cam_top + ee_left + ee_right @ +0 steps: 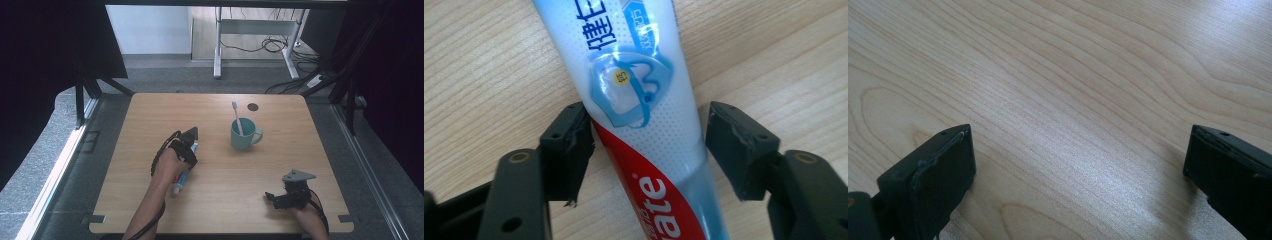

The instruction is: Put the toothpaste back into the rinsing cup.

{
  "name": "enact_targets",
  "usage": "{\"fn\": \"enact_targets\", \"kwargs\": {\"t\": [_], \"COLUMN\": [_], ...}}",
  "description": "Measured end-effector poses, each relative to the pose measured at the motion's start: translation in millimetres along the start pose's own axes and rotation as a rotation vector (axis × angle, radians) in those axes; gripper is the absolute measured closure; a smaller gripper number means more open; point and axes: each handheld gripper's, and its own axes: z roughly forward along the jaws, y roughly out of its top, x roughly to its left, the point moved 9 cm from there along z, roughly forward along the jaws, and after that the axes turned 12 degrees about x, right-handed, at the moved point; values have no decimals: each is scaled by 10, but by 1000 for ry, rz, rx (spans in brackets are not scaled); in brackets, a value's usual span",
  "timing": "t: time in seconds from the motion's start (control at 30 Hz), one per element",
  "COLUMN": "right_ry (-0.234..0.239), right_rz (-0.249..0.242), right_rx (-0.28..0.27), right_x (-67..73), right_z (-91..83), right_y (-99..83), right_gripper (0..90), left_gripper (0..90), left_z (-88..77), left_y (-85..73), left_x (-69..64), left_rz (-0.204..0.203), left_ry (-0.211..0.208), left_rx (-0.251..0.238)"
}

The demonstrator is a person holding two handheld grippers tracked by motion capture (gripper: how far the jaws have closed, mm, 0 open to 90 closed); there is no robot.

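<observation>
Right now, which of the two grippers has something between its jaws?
The left gripper: its open jaws straddle the toothpaste tube lying on the table. The right gripper has bare wood between its jaws.

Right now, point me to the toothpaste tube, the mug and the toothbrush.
toothpaste tube [634, 85]: left gripper view, on the tooth graphic mid-body.
mug [242, 138]: high view, on its teal outer wall.
toothbrush [236, 116]: high view, on the handle above the mug rim.

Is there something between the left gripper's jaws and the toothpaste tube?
Nothing visible. The left gripper is open, its jaws on either side of the toothpaste tube lying on the table; one nearly touches, the other leaves a small gap.
</observation>
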Motion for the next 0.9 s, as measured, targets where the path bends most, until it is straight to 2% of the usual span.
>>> {"fn": "enact_targets", "kwargs": {"t": [0.23, 0.33, 0.47, 0.5, 0.53, 0.57, 0.67, 0.77, 0.9], "right_ry": [0, 0, 0, 0, 0, 0, 0, 0, 0], "right_rz": [0, 0, 0, 0, 0, 0, 0, 0, 0], "right_rx": [0, 0, 0, 1, 1, 0, 0, 0, 0], "right_x": [0, 0, 1, 1, 1, 1, 1, 1, 0], "right_z": [0, 0, 0, 0, 0, 0, 0, 0, 0], "right_y": [0, 0, 0, -1, -1, 0, 0, 0, 0], "right_gripper": [0, 0, 0, 0, 0, 0, 0, 0, 0], "left_gripper": [408, 454, 542, 567, 595, 595, 682, 719, 732], "left_z": [17, 12, 3, -5, -5, -21, -53, -76, -86], "left_y": [-7, -15, -23, -29, -29, -32, -46, -46, -35], "left_x": [-13, -42, -79, -90, -90, -92, -91, -73, -70], "left_rz": [-10, -1, 30, 49, 49, 59, 83, 109, 123], "left_ry": [-9, -8, -4, -5, -5, -5, -6, -7, -10], "left_rx": [-15, -13, 0, 3, 3, -2, -22, -53, -71]}}
